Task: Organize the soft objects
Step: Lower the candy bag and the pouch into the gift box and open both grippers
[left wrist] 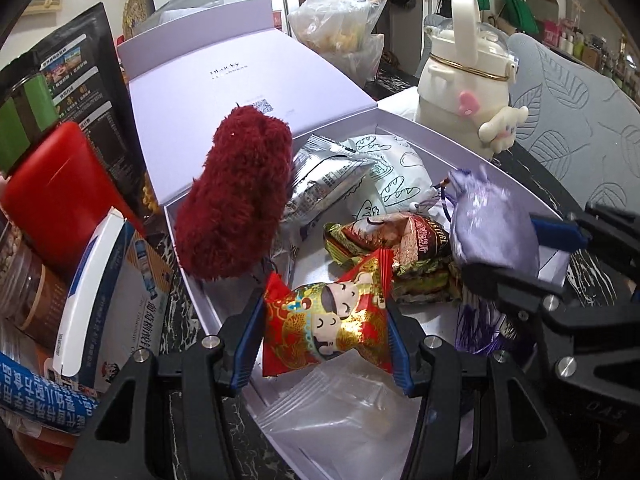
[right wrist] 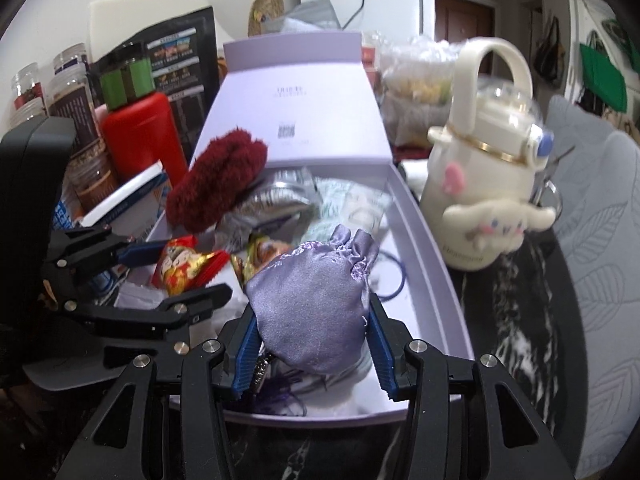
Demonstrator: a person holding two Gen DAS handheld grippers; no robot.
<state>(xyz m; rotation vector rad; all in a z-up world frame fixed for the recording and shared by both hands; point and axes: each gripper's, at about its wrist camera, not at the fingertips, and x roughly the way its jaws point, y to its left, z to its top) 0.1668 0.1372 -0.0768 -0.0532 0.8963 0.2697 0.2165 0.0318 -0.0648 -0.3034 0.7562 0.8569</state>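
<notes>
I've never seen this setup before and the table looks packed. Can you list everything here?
box: one, pale lilac, lid open, centre
fuzzy pouch: one, dark red, leaning on box's left wall
snack packets: several, silver, white, green-gold, inside box
clear bags: few, box's near end
kettle-shaped bottle: one, cream, right of box
red container: one, left of box
jars: several, far left
left gripper: black and blue, holding red candy packet
right gripper: holding lilac satin pouch

Pouch point(right wrist: 310, 312): glossy lilac satin cloth. Packet point(left wrist: 326, 328): shiny red-gold foil. Red plush point(left wrist: 236, 196): shaggy, matt. Box point(left wrist: 248, 76): smooth matt card. Surface point(right wrist: 516, 320): glossy marble.
</notes>
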